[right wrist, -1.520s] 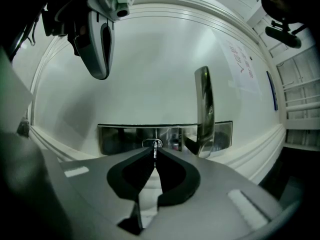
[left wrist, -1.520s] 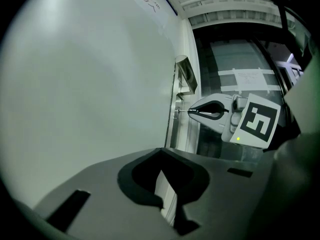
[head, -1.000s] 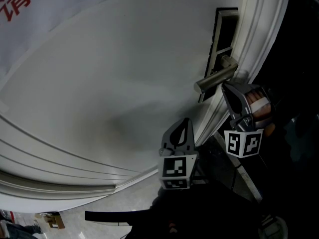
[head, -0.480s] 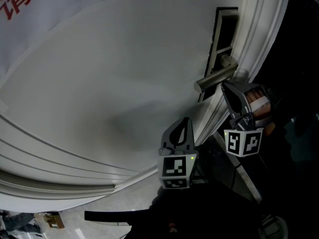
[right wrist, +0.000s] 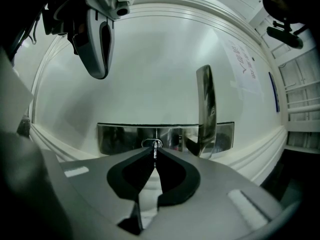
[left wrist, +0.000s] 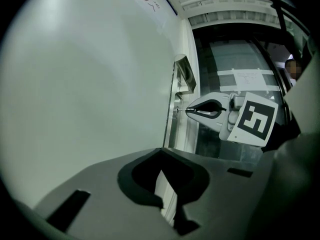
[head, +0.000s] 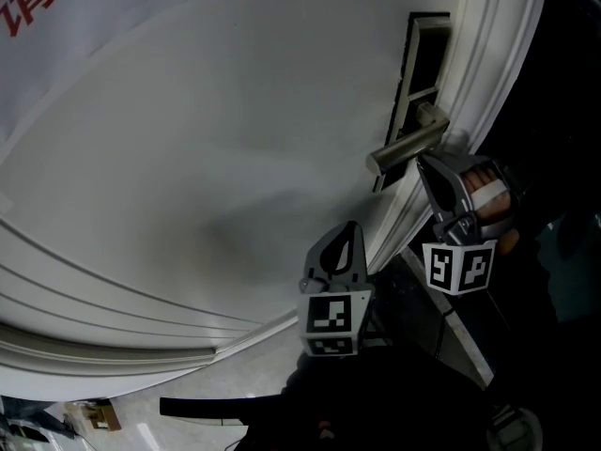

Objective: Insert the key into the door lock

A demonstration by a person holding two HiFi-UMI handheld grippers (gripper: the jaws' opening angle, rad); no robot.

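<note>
A white door [head: 207, 158] carries a shiny metal lock plate [right wrist: 120, 136] with a lever handle [right wrist: 206, 109]. My right gripper [right wrist: 154, 153] is shut on a small silver key [right wrist: 155, 154], whose tip meets the round keyhole [right wrist: 152, 144] in the plate. How deep the key sits cannot be told. In the left gripper view the key [left wrist: 180, 110] bridges the right gripper [left wrist: 192, 111] and the plate edge [left wrist: 174, 91]. My left gripper [left wrist: 161, 153] is shut with nothing in it and hangs lower on the door, apart from the lock. From the head both grippers show: left gripper [head: 351, 228], right gripper [head: 424, 163].
The handle [head: 404, 148] sticks out just above the right gripper. The door's moulded edge [head: 488, 73] runs beside the lock, with a dark opening to its right. Red characters [head: 38, 3] are printed high on the door. Pale floor [head: 216, 383] shows below.
</note>
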